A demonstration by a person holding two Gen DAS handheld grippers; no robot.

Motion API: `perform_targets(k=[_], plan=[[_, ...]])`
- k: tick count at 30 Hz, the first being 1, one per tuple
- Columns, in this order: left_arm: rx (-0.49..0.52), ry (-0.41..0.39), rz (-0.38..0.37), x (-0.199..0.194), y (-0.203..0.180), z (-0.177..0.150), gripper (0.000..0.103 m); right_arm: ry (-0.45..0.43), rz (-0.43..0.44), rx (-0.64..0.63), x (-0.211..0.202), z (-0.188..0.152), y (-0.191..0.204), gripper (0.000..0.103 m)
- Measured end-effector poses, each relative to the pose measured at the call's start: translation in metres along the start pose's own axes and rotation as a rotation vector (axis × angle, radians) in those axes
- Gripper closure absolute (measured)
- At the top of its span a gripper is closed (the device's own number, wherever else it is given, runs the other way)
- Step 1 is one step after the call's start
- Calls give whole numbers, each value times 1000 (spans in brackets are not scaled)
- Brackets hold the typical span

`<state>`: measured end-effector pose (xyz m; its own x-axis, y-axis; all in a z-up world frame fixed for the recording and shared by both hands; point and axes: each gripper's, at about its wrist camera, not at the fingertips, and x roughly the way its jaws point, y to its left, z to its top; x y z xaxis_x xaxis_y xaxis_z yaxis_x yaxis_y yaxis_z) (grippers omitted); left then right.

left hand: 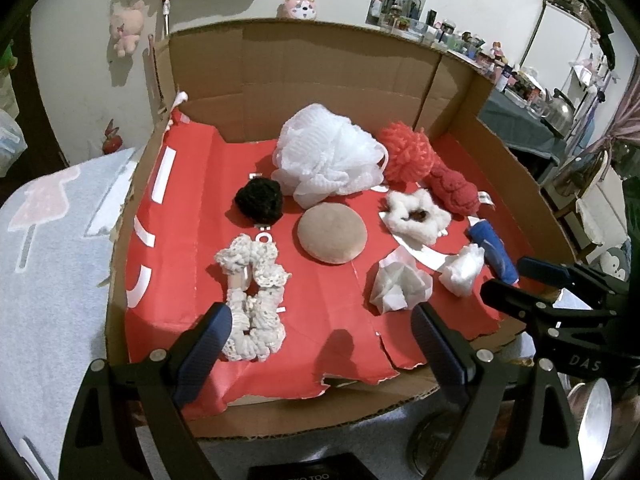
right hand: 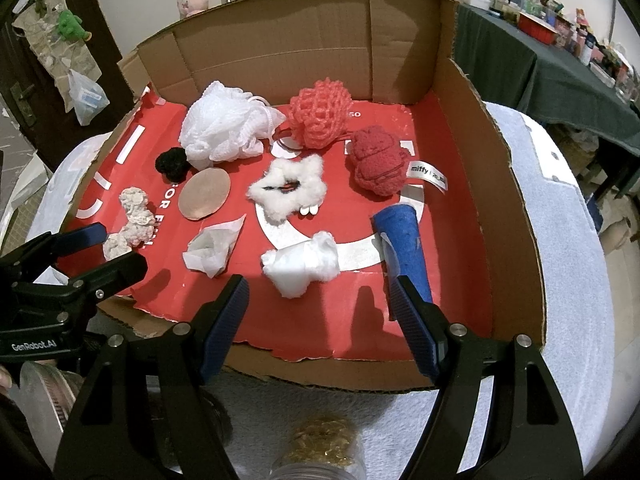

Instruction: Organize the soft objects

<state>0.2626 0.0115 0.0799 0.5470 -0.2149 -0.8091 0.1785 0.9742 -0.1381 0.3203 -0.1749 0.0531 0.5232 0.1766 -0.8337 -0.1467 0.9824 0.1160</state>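
Note:
Soft things lie on the red floor of an open cardboard box point(left hand: 304, 68). At the back are a white mesh pouf point(left hand: 328, 156), a coral knitted ball point(right hand: 320, 112) and a dark red plush point(right hand: 376, 164). In the middle are a black scrunchie point(left hand: 258, 200), a tan round pad point(left hand: 332, 234) and a white fluffy star point(right hand: 286, 188). Near the front are a cream lace scrunchie point(left hand: 254, 296), crumpled tissue point(right hand: 214, 246), a cotton wad point(right hand: 302, 264) and a blue sock point(right hand: 404, 244). My left gripper point(left hand: 322, 344) is open and empty beside the lace scrunchie. My right gripper point(right hand: 320, 320) is open and empty, before the cotton wad.
The box point(right hand: 508, 216) sits on a table with a pale blue towel point(left hand: 52, 248). Its side and back walls stand high; the front lip is low. A cluttered green-covered table point(right hand: 560, 64) stands at the right. Plush toys point(left hand: 128, 26) hang on the back wall.

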Motion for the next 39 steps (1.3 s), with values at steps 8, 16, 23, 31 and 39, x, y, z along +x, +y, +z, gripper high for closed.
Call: perform_targets(k=[8,16,23,31,39], plan=[[-34,-79,-1,-32,7,7,10,-48,-12,18,-21,4,-7,30],[49,-249,45,-97,-18,-11,3,-193,-61,-31,-80,-5,5,30],[81,-369,56,-147,-38,-50,0,-335,-63,-69,-142,-43,21,14],[28,-378,39,-155,-41,-106,0,-397,-54,-49,-163,-106,26,11],[-18,-327,39,-126,-39,-148,0,-358,-78,-32,-135,-149,22,11]])
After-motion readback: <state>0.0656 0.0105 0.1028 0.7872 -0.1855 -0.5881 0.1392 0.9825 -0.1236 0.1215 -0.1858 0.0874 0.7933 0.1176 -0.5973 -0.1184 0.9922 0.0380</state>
